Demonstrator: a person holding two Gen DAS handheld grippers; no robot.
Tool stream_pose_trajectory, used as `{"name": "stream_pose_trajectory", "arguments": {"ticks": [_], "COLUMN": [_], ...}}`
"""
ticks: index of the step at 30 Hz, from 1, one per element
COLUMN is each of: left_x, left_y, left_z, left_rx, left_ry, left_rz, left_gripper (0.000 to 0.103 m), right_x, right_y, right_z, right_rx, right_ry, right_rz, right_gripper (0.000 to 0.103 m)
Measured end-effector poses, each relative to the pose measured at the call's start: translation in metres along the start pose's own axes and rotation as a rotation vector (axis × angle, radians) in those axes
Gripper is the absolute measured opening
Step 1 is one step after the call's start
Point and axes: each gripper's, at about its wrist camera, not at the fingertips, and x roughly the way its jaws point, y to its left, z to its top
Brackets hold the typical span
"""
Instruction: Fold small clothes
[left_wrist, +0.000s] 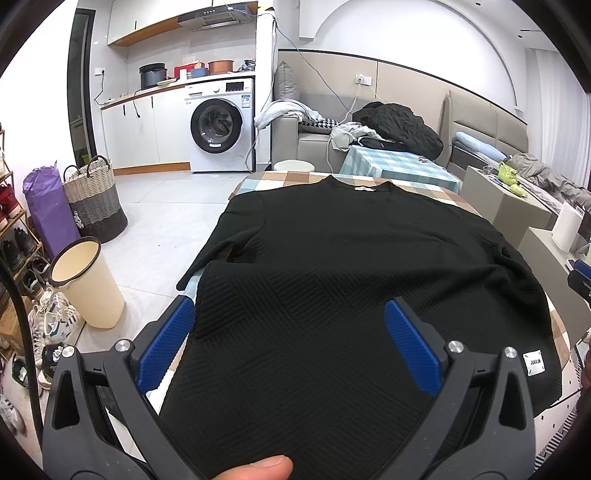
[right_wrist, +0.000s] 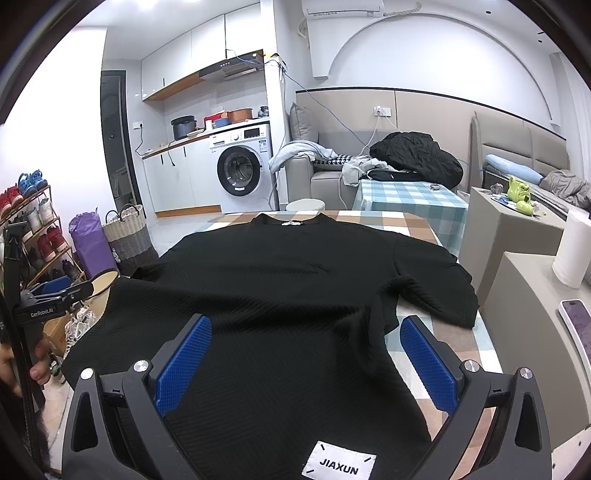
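Observation:
A black textured short-sleeved shirt (left_wrist: 332, 258) lies spread flat on a checked tablecloth, collar at the far end; it also shows in the right wrist view (right_wrist: 288, 288). A white "JIAXUN" label (right_wrist: 338, 466) sits at its near hem. My left gripper (left_wrist: 290, 314) is open, its blue pads straddling the near left part of the hem. My right gripper (right_wrist: 306, 332) is open above the near right part of the hem, close to the label. Neither holds any cloth. The left gripper also shows at the left edge of the right wrist view (right_wrist: 55, 291).
The table (right_wrist: 410, 223) with the checked cloth carries the shirt. A cream bin (left_wrist: 86, 284), a woven basket (left_wrist: 94, 199) and a shoe rack (right_wrist: 33, 229) stand to the left. Grey boxes with a paper roll (right_wrist: 572, 251) and a phone (right_wrist: 578, 325) stand to the right.

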Motion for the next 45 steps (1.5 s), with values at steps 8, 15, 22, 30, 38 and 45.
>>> {"name": "stream_pose_trajectory", "arguments": {"ticks": [8,15,22,30,38,45], "left_x": [0.000,-0.003,-0.011,-0.023,-0.011,0.013], "left_y": [-0.002,-0.009,-0.016,-0.022,-0.016,-0.001], "left_z": [0.002,0.005,0.005,0.004,0.001,0.007], "left_rx": [0.002,0.005,0.013,0.034,0.021,0.001], "left_ry": [0.007,0.001,-0.007,-0.023,0.000,0.032], "left_rz": [0.000,-0.007,-0.030,-0.044,-0.055,-0.074], "left_gripper": [0.102,0.102,0.102,0.102,0.102,0.102], "right_x": [0.001,-0.003,-0.013,-0.016,-0.010,-0.003], "right_y": [-0.003,-0.003,-0.003,-0.005,-0.016,-0.023], "right_z": [-0.001,-0.001,0.002,0.002,-0.003,0.001], "right_rx": [0.013,0.010,0.024,0.021,0.077,0.109], "right_ry": [0.001,0.000,-0.016,-0.019,-0.008,0.039], "right_rz": [0.004,0.019,0.023,0.001,0.009,-0.029], "right_gripper": [0.103,0.103,0.103,0.103,0.103,0.103]}}
